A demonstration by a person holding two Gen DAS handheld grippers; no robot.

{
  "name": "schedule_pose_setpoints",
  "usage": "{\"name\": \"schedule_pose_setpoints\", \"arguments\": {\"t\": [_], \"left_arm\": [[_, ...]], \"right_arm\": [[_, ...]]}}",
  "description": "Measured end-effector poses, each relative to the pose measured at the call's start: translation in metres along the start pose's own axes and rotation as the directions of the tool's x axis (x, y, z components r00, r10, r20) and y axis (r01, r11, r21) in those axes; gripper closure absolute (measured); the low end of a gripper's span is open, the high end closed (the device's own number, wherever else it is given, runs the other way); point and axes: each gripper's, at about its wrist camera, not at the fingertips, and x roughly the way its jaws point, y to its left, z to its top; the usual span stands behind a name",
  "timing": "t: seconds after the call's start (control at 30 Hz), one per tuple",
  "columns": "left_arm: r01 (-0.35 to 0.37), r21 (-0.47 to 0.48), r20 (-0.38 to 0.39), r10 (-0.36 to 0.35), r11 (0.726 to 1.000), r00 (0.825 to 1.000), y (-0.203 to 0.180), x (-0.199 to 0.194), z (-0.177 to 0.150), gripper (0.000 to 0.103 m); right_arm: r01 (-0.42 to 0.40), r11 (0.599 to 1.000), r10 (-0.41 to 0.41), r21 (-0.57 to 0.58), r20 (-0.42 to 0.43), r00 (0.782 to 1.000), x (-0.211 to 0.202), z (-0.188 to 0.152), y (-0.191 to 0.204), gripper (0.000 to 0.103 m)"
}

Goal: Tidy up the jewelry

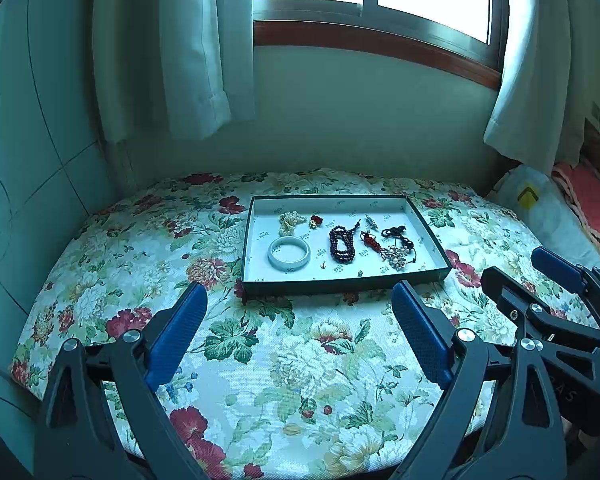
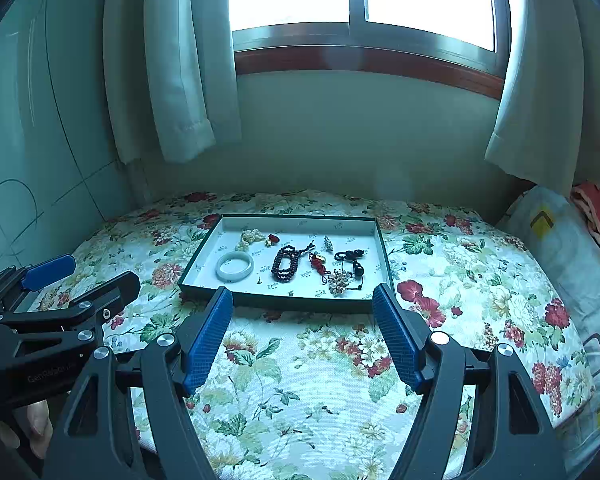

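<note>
A shallow dark-green tray [image 1: 260,240] [image 2: 204,258] with a white floor lies on the floral cushion. In it lie a pale jade bangle [image 1: 289,254] [image 2: 234,266], a dark red bead bracelet [image 1: 341,244] [image 2: 285,263], a pearl cluster [image 1: 290,219] [image 2: 251,237], a red knotted charm [image 1: 371,241] [image 2: 318,265], a black cord bracelet [image 1: 398,234] [image 2: 350,256] and a pearl flower piece [image 1: 396,258] [image 2: 337,281]. My left gripper [image 1: 300,304] is open and empty, short of the tray's near wall. My right gripper [image 2: 303,300] is open and empty, also short of the tray.
The floral cushion [image 1: 300,360] [image 2: 300,380] fills the foreground. A wall, curtains [image 1: 192,60] and a window stand behind the tray. A pillow [image 2: 564,256] and pink bedding [image 1: 596,204] lie at the right. The right gripper [image 1: 556,276] shows in the left wrist view.
</note>
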Motion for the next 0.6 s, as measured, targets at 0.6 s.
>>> {"name": "schedule_pose_setpoints", "arguments": {"t": [0.6], "left_arm": [[0.002,0.0,0.004,-0.002,1.0,1.0,0.001,-0.0019,0.0005,0.01]], "right_arm": [[0.003,1.0,-0.002,-0.003,0.01,1.0,-0.0031,0.0019,-0.0006,0.032]]}}
